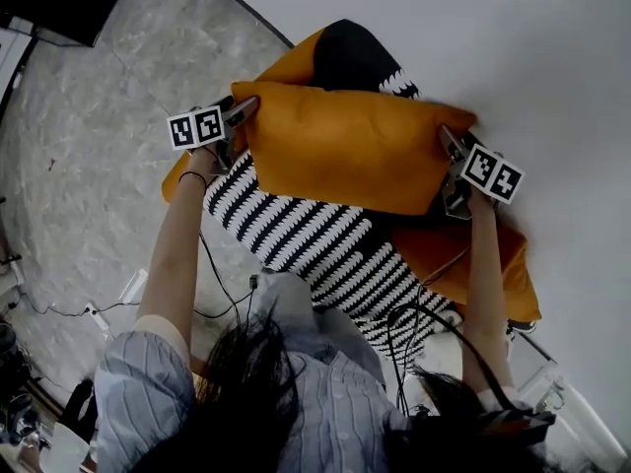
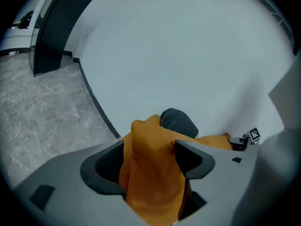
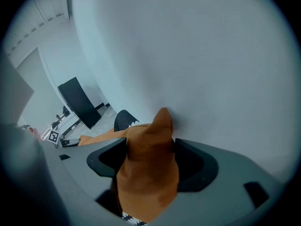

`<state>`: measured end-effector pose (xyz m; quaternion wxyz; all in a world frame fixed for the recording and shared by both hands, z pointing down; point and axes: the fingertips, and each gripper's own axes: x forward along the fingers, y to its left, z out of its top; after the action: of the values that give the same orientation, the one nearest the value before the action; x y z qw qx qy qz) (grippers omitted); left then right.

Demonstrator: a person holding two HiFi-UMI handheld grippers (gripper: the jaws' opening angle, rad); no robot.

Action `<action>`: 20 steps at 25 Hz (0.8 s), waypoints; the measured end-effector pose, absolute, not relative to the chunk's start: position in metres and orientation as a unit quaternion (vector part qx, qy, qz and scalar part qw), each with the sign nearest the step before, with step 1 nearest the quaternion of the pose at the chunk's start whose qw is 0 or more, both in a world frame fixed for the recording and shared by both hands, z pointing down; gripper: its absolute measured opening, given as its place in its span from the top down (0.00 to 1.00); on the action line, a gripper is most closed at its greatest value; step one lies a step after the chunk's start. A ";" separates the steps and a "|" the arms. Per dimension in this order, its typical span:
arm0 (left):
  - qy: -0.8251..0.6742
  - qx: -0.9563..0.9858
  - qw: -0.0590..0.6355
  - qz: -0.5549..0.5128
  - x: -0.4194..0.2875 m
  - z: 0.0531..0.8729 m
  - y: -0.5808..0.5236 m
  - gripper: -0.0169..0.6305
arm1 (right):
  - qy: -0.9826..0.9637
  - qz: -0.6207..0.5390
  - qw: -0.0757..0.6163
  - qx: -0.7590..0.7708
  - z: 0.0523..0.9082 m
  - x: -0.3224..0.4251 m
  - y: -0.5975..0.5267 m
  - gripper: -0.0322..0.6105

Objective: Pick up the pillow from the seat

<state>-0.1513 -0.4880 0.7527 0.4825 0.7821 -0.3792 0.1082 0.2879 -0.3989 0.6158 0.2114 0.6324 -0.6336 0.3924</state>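
Note:
An orange pillow (image 1: 345,146) lies across the back of an armchair, above its black-and-white striped seat cover (image 1: 325,244). My left gripper (image 1: 239,126) is at the pillow's left corner, and in the left gripper view that corner (image 2: 153,173) stands between the wide-apart jaws of this gripper (image 2: 149,152). My right gripper (image 1: 449,170) is at the right corner. In the right gripper view the orange fabric (image 3: 148,168) fills the gap of the gripper (image 3: 150,149), whose jaws are also spread wide. Both are open with cloth between them.
The armchair's orange arm (image 1: 498,264) and a black headrest patch (image 1: 350,57) frame the pillow. A white wall (image 1: 513,47) rises right behind the chair. Cables (image 1: 99,308) trail over the grey marble floor on the left. A dark panel (image 2: 56,27) stands far off.

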 end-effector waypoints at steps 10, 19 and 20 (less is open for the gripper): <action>-0.343 0.799 0.483 0.103 -0.130 0.751 -0.486 0.55 | -0.630 0.397 0.214 0.632 0.626 0.293 -0.407 0.48; -0.366 0.770 0.522 0.016 -0.125 0.755 -0.469 0.79 | -0.621 0.385 0.233 0.642 0.652 0.283 -0.396 0.67; -0.363 0.773 0.521 0.013 -0.126 0.754 -0.466 0.80 | -0.620 0.384 0.232 0.644 0.653 0.283 -0.392 0.69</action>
<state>-0.1258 -0.4661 0.7535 0.5205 0.7727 -0.3630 0.0134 0.2827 -0.3918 0.6528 0.2317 0.6440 -0.6200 0.3837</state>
